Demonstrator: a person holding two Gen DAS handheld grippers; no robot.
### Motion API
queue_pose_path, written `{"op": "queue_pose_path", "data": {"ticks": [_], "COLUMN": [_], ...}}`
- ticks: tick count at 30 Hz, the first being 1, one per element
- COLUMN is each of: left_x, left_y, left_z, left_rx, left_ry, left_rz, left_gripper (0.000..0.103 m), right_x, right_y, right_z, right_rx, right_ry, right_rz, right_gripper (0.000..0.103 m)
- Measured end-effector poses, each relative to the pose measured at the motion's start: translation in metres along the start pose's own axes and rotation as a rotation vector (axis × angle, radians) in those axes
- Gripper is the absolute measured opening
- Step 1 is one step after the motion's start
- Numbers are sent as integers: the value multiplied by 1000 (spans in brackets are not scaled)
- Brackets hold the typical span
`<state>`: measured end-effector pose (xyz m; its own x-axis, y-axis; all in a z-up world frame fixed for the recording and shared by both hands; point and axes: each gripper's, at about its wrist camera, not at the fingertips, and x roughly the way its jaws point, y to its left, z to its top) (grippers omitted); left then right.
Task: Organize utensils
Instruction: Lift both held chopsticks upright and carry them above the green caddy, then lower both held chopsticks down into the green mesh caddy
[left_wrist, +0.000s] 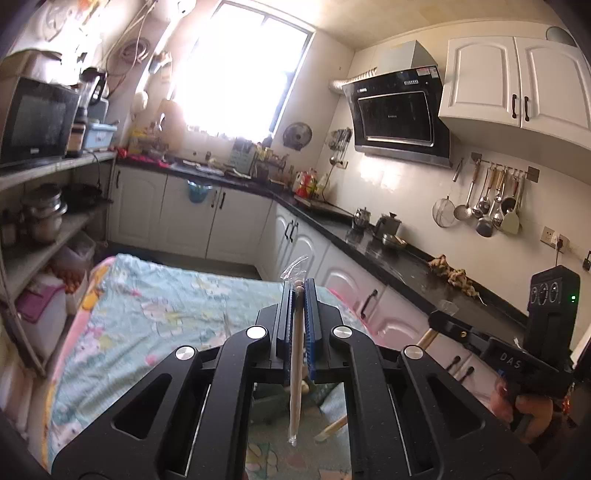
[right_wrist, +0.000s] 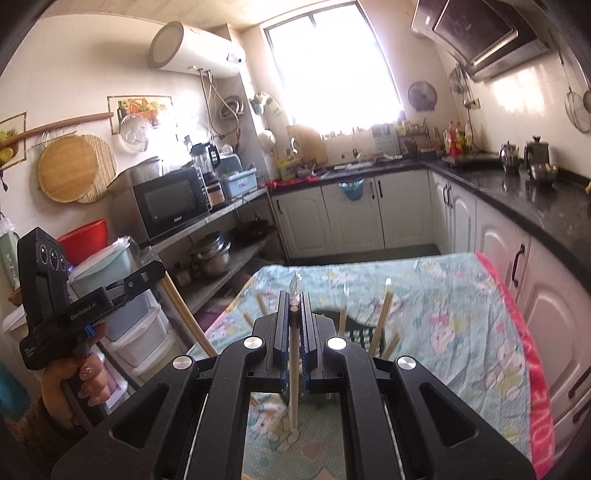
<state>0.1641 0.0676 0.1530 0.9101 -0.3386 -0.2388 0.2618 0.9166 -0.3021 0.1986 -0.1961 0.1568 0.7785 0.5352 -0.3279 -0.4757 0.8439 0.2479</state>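
In the left wrist view my left gripper (left_wrist: 300, 290) is shut on a wooden chopstick in a clear wrapper (left_wrist: 296, 369), which hangs down between the blue pads. My right gripper (right_wrist: 294, 295) is likewise shut on a second wrapped wooden chopstick (right_wrist: 293, 373) that hangs upright. Both are held above the table with the floral cloth (right_wrist: 443, 302). Just beyond the right gripper stands a black slotted holder (right_wrist: 360, 334) with several wrapped chopsticks (right_wrist: 384, 317) leaning in it. Each view shows the other gripper (left_wrist: 439, 318) (right_wrist: 157, 268) at its side, held by a hand.
A black counter (left_wrist: 388, 258) with kettles and white cabinets below runs along the right and far walls. Shelves with a microwave (right_wrist: 171, 206), pots and storage bins stand on the left. Ladles and spatulas hang on a wall rail (left_wrist: 495, 199).
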Motion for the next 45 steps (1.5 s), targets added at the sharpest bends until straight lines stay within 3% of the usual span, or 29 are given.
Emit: {"op": "queue_pose_path", "data": {"ticks": [11,22,36,45], "left_x": [10,40,70,82], "left_y": [1,1,18,9], "left_z": [31,37,13,-11], "left_rx": [23,39,8,50], "left_ry": [-67,-64,-41,-25], "left_rz": [34,49,98,73], "left_gripper": [3,3,3,3], "right_x": [-6,1,41,67], "right_y": [-7,-20,-43,-48], "right_z": [37,54,40,19], "right_rx": [-28,-72,-49,-34], "right_ry": [-112,-195,-171,-142], "right_rz": [-56,-142,-203,-201], "right_gripper": [6,6,6,6]}}
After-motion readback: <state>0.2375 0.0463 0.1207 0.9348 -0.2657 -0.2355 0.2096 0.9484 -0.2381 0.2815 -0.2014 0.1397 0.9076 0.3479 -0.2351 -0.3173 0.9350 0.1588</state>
